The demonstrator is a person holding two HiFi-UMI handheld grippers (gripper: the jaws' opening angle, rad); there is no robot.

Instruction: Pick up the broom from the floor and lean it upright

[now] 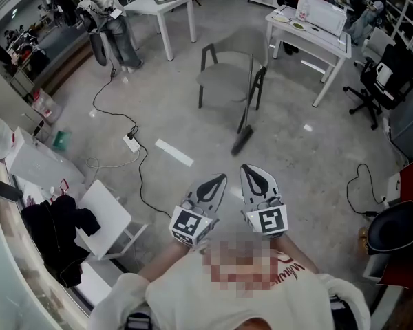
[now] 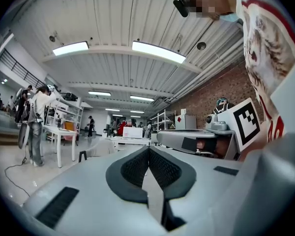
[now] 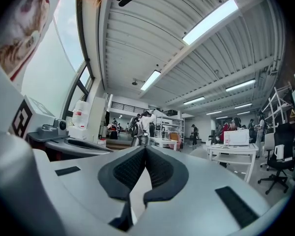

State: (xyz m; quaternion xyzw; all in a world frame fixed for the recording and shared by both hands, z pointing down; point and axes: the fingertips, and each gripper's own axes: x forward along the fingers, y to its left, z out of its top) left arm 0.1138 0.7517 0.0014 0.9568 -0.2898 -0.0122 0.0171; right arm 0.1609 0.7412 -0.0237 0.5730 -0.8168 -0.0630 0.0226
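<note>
Left gripper and right gripper side by side, close to the chest, both pointing out level into the room. Jaws of both fully together, pads meeting at the tips, nothing between them. Broom well ahead of both grippers, untouched: brush head down on the concrete floor, handle tilted up against the grey chair. White table beyond the chair, to the right. Power strip with black cable on the floor, off left.
</note>
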